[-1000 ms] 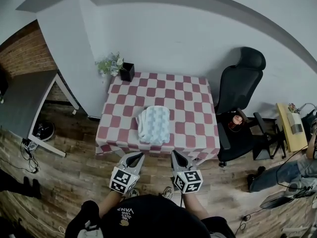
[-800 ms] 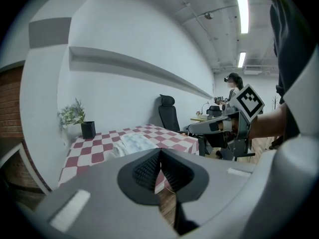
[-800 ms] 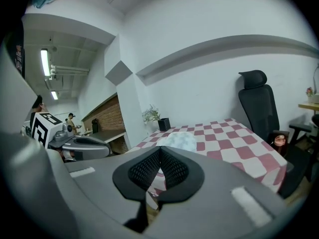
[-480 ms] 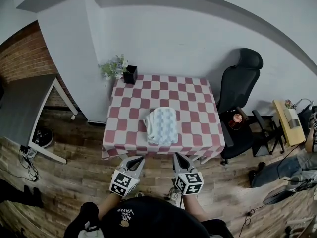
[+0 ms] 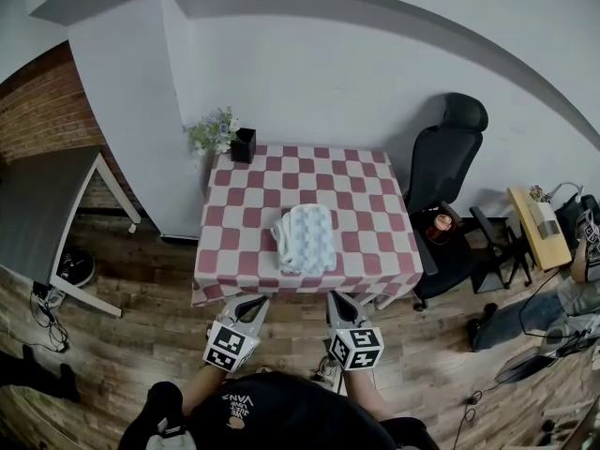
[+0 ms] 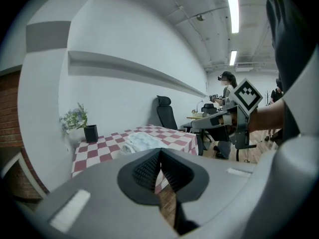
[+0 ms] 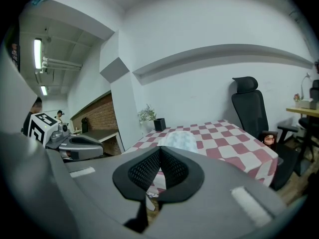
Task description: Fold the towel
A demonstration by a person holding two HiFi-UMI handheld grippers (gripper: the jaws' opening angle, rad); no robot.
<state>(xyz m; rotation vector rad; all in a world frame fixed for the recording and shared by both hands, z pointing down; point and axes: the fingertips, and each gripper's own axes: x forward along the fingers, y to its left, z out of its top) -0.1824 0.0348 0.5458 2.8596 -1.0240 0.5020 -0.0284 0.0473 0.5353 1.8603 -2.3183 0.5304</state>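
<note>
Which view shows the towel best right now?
The head view: the towel lies whole, seen from above, on the checkered table. The left gripper view and the right gripper view show it only small and edge-on, across the table.

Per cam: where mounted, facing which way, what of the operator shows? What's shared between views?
Head view: on the person's head, steeply down at the table and towel; left hand-held gripper, right hand-held gripper, torso show.
Left gripper view: on the left hand-held gripper, along its shut jaws at the table; right one shows.
Right gripper view: likewise from the right; left one shows.
Shared: all three see the towel.
</note>
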